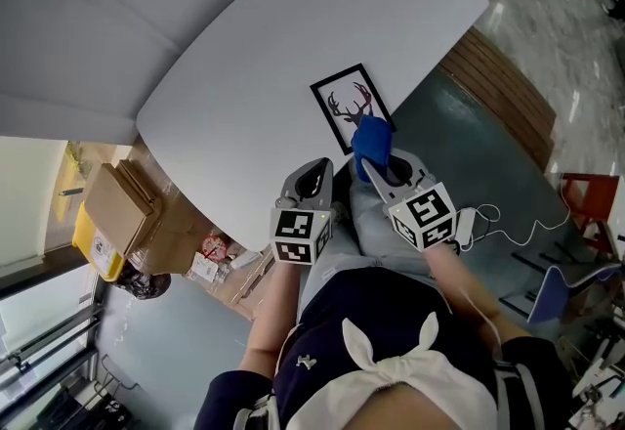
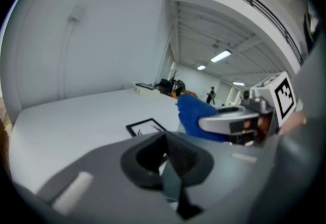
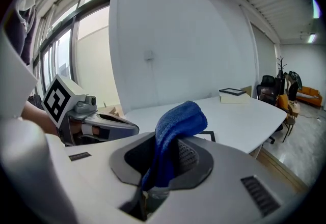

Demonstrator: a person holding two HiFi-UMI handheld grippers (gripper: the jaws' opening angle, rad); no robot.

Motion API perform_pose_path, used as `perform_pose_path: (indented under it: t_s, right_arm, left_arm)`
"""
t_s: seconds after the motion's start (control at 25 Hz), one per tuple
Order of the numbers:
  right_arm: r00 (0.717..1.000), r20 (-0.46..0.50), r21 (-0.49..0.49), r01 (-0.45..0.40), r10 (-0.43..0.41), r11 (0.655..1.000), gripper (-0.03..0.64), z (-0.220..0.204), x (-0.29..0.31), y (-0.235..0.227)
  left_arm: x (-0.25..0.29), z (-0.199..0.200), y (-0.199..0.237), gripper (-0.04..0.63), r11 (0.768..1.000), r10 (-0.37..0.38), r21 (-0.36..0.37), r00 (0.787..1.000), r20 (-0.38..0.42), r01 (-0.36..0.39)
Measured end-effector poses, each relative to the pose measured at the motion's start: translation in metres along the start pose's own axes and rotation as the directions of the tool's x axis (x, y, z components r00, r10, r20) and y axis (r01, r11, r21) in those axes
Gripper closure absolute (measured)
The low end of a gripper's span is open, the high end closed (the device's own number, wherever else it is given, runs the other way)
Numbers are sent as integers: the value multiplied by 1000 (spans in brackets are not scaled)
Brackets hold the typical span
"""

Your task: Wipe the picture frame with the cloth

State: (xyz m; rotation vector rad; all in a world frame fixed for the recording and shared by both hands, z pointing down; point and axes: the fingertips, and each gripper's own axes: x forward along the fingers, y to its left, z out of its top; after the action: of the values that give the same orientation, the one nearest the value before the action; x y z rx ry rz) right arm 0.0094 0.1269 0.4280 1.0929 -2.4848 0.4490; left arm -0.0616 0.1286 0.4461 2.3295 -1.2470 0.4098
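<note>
Right gripper view: right gripper (image 3: 167, 163) clenched on fuzzy blue cloth (image 3: 178, 121); left gripper (image 2: 168, 161) fingers pressed together; black-edged picture frame (image 1: 352, 107) flat on smooth counter (image 1: 264, 57).

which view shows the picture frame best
The head view: the whole picture frame lies flat on the white table, with its antlered deer print visible. The left gripper view catches only part of it at a shallow angle. The right gripper view shows just a corner beside the cloth.

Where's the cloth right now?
Head view, centre-right: the blue cloth is clamped in the right gripper, held at the near corner of the picture frame, by the edge of the table.
</note>
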Motion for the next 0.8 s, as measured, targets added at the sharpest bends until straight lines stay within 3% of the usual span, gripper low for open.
perform_pose_path:
  t_s: [0.24,0.8]
  right_arm:
    - [999,-32,-73,-5,3,997,551,-1,20,-30]
    - [994,-77,-139,-87,77,986,551,25,79,-91]
  left_arm:
    - [24,7,19,592,999,37,-5,999,-26,-37]
    - [77,30,62,592,994,110,7,989,-95,-110]
